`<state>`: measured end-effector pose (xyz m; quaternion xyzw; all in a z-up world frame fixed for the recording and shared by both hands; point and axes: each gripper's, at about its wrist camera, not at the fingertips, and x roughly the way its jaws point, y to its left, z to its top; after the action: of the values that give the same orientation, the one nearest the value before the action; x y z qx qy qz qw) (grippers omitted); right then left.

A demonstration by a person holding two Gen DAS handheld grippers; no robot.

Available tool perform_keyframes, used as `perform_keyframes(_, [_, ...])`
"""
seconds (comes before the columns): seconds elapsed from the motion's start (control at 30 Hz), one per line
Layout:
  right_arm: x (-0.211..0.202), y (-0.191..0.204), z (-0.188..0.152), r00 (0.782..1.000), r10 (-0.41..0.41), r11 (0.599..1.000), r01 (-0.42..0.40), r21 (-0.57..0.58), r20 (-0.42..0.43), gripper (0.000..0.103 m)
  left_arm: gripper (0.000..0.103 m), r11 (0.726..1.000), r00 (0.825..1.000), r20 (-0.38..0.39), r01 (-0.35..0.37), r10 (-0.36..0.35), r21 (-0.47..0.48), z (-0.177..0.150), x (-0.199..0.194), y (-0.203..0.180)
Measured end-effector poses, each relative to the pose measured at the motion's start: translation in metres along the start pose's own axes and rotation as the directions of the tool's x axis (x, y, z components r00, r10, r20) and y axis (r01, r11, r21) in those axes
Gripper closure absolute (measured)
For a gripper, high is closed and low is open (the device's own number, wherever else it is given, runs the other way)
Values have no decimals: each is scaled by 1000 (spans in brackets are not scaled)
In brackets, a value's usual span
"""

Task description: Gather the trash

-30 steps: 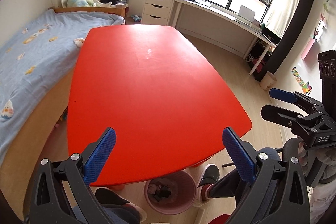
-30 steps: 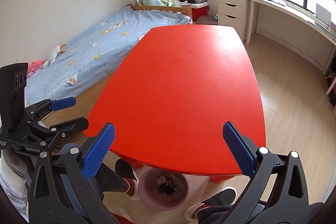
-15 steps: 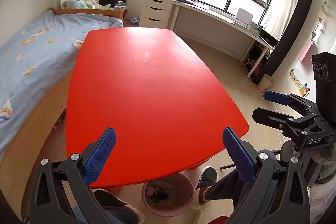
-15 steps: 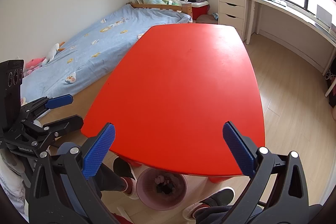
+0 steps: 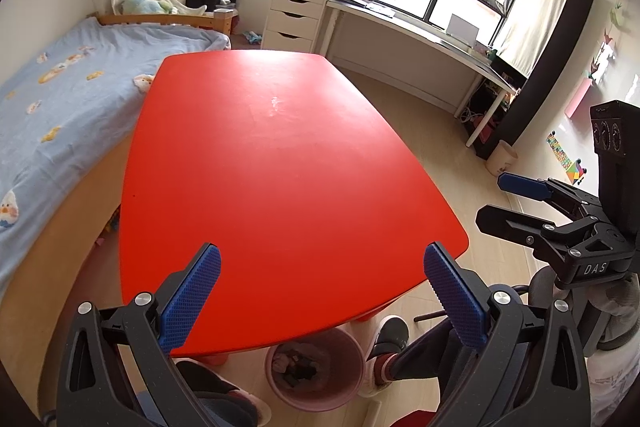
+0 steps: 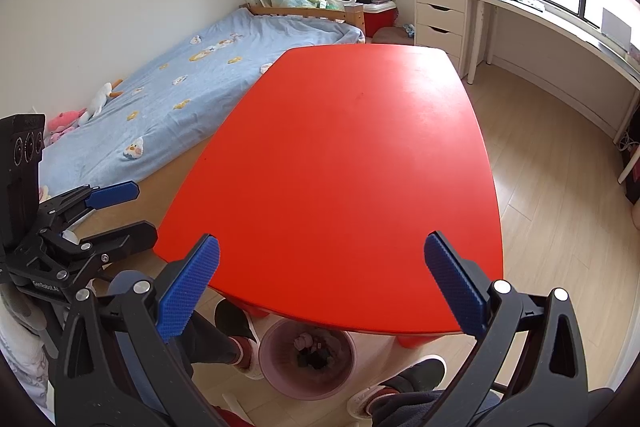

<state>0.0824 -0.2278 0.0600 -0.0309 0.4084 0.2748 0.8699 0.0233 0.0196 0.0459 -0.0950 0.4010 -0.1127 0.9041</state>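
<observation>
A pink trash bin (image 5: 316, 367) (image 6: 307, 358) stands on the floor under the near edge of the red table (image 5: 276, 167) (image 6: 340, 167), with crumpled scraps inside it. The tabletop is bare. My left gripper (image 5: 320, 291) hangs open above the table's near edge, nothing between its blue pads. My right gripper (image 6: 322, 283) is open too, likewise holding nothing. Each gripper shows in the other's view: the right gripper (image 5: 516, 203) at the right side, the left gripper (image 6: 120, 211) at the left side, both with jaws apart.
A bed with a blue sheet (image 6: 180, 87) runs along the table's left side. White drawers (image 5: 296, 15) and a long desk (image 5: 420, 31) sit under the windows. The person's shoes (image 6: 404, 387) and legs flank the bin. Wood floor lies to the right.
Both grippers have drifted slightly back and up from the table, so the bin shows a little more. Their jaws stay open as before.
</observation>
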Motion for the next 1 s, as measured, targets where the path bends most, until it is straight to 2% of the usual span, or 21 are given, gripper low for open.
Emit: perform_keyframes(1.0, [5,-1,-8,1000,-2,1000,2,1,-9,3,6,1000,1000,-11,15,-15,-2,-2,2,-4])
